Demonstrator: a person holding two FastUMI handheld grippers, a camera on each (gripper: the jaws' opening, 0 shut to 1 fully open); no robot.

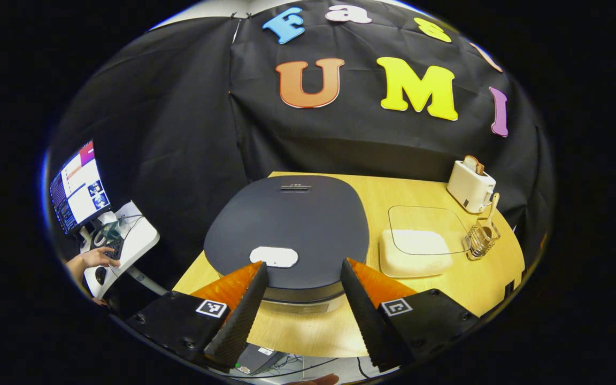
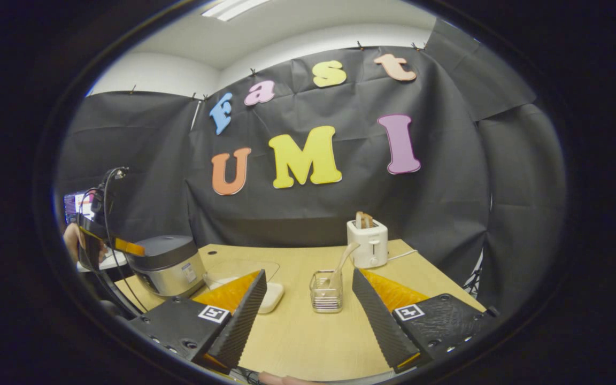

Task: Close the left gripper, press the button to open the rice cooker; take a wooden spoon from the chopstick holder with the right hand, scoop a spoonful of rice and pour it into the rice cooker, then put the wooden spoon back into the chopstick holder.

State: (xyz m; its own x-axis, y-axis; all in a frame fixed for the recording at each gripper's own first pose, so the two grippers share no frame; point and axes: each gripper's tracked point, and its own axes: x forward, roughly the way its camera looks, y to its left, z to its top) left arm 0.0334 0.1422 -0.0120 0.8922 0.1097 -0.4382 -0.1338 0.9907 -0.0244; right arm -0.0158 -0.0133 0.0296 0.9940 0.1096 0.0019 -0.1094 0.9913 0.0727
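The rice cooker (image 1: 286,224) has a dark closed lid with a pale oval button (image 1: 274,256) near its front edge. My left gripper (image 1: 303,275) hovers open just above and in front of that button, its fingers apart on either side. Right of the cooker lies a white rice container (image 1: 415,251) under a clear lid. A wire chopstick holder (image 1: 480,239) holds a wooden spoon (image 1: 493,206). In the right gripper view my right gripper (image 2: 308,291) is open, facing the chopstick holder (image 2: 326,291) and the leaning wooden spoon (image 2: 344,258); the rice cooker (image 2: 166,264) stands at the left.
A white toaster (image 2: 368,243) with bread in it stands at the back of the wooden table (image 2: 308,331). Left of the table a person's hand (image 1: 87,260) rests at a small stand with a monitor (image 1: 78,187). The other gripper (image 2: 99,235) shows beside the cooker.
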